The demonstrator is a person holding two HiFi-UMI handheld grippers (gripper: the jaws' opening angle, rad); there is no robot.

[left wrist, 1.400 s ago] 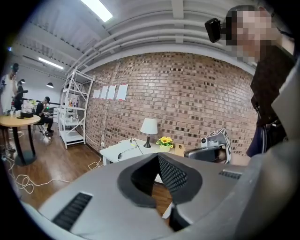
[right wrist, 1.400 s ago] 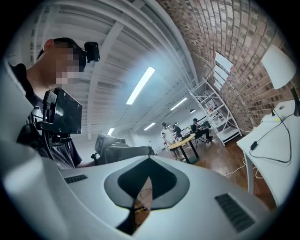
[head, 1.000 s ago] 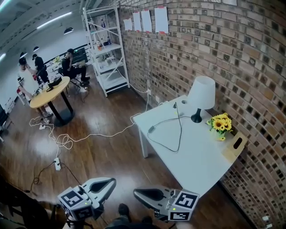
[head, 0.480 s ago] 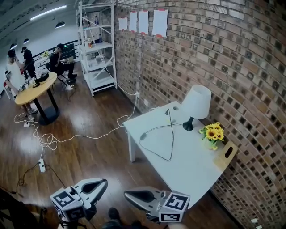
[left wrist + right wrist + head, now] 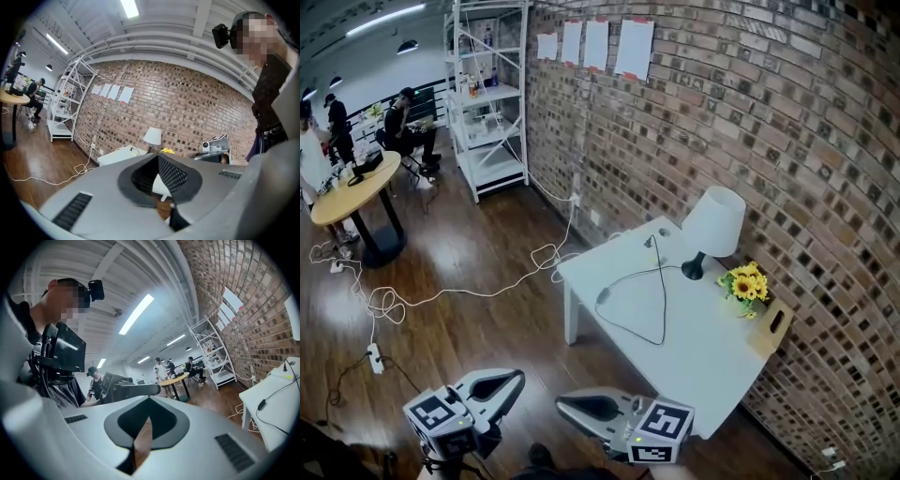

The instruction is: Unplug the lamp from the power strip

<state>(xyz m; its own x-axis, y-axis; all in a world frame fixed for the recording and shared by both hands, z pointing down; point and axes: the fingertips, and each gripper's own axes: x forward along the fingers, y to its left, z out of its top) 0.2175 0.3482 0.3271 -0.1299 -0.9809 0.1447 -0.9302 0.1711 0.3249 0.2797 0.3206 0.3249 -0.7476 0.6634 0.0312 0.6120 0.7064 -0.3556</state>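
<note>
A white lamp [image 5: 713,223] with a black foot stands on the white table [image 5: 712,352] by the brick wall. Its black cord [image 5: 662,305] loops over the tabletop to a plug [image 5: 650,242] at the table's far corner; I cannot make out the power strip there. My left gripper [image 5: 516,378] and right gripper [image 5: 564,405] hang low in the head view, well short of the table, both shut and empty. From the left gripper [image 5: 157,156], the lamp [image 5: 152,136] shows far off. Past the right gripper [image 5: 149,400], the table [image 5: 286,380] and cord [image 5: 274,392] show at the right.
Sunflowers [image 5: 741,281] and a wooden holder [image 5: 772,325] sit on the table near the wall. A white cable [image 5: 487,292] trails across the wooden floor to a floor strip [image 5: 373,357]. A white shelf unit [image 5: 487,94] and a round table [image 5: 352,178] with people stand far off.
The head view has swung, so the table and lamp sit a little further left in the picture. Both grippers stay low, shut and empty.
</note>
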